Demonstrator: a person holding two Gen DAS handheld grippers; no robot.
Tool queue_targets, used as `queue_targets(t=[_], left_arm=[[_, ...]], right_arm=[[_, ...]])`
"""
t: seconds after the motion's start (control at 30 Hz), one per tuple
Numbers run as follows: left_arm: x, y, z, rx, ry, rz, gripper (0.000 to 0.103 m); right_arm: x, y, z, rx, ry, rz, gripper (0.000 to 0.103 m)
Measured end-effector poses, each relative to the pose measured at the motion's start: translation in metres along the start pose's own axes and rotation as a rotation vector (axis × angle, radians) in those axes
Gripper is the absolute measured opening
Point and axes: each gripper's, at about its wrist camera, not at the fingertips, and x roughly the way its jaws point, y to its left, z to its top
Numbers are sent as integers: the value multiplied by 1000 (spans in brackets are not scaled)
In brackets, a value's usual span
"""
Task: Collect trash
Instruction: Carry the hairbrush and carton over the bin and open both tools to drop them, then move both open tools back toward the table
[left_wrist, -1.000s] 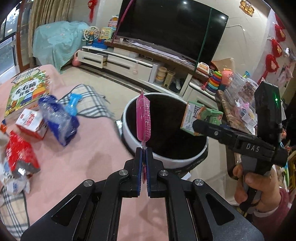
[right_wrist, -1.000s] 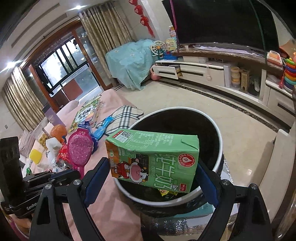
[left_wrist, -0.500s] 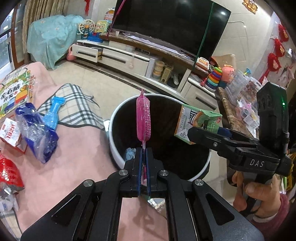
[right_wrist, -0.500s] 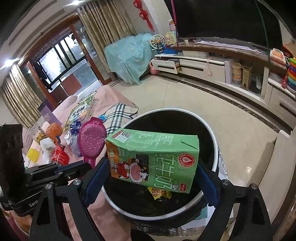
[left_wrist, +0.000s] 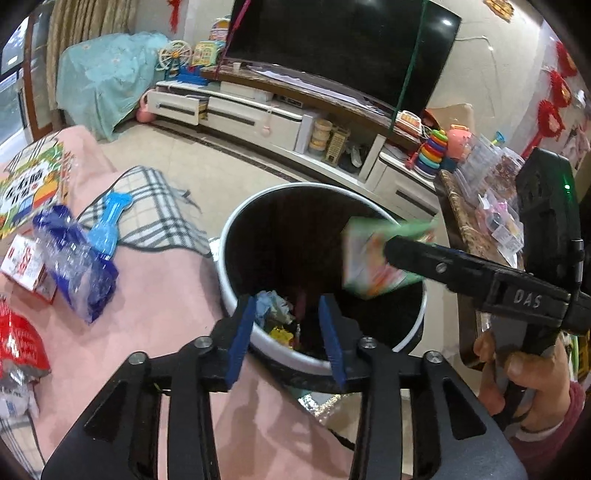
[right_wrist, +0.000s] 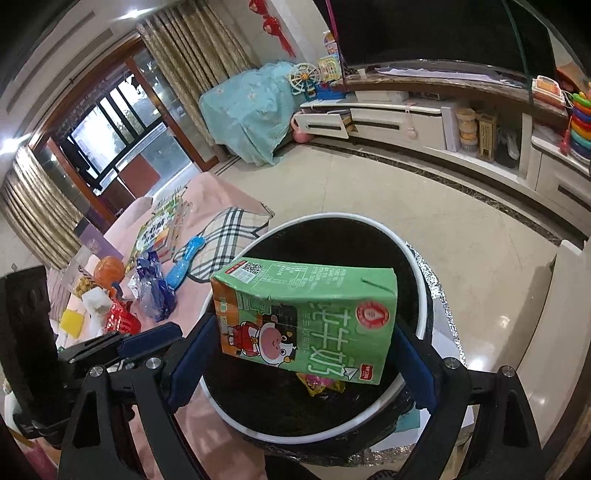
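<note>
A round bin with a white rim (left_wrist: 222, 258) (right_wrist: 347, 215) and a black inside stands at the edge of the pink-covered table. My left gripper (left_wrist: 286, 301) hangs over its near rim. Its jaws are opening and nothing is between the blue pads. My right gripper (right_wrist: 304, 328) is over the bin's mouth, shut on a green milk carton (right_wrist: 314, 317) held lengthwise between the pads. In the left wrist view the carton (left_wrist: 373, 262) looks blurred, above the bin's right side. Crumpled wrappers (left_wrist: 275, 310) lie in the bin's bottom.
On the pink cloth to the left lie a crumpled blue plastic bag (left_wrist: 74, 262), a blue toy (left_wrist: 109, 221), a red-and-white box (left_wrist: 24, 264), a red wrapper (left_wrist: 18, 347) and a checked cloth (left_wrist: 159, 210). A cluttered side table (left_wrist: 458, 229) stands right of the bin.
My left gripper's jaws have parted and the pink brush they held upright over the bin is gone from them. Both grippers have come a little further over the bin.
</note>
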Motion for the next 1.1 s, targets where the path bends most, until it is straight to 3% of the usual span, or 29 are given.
queue_targets(t=[0.13, 0.4, 0.77, 1.1], left_arm=[[-10, 11, -9, -31, -12, 8, 40], [-42, 45, -47, -115, -34, 48, 42], [-87, 93, -112, -238, -54, 146, 42], [-118, 142, -153, -349, -68, 226, 42]], right_arm=[[-1, 2, 2, 2, 0, 2, 98], [-4, 25, -4, -24, -15, 15, 98], [20, 102, -56, -85, 57, 133, 98], [46, 162, -95, -174, 130, 184, 98]])
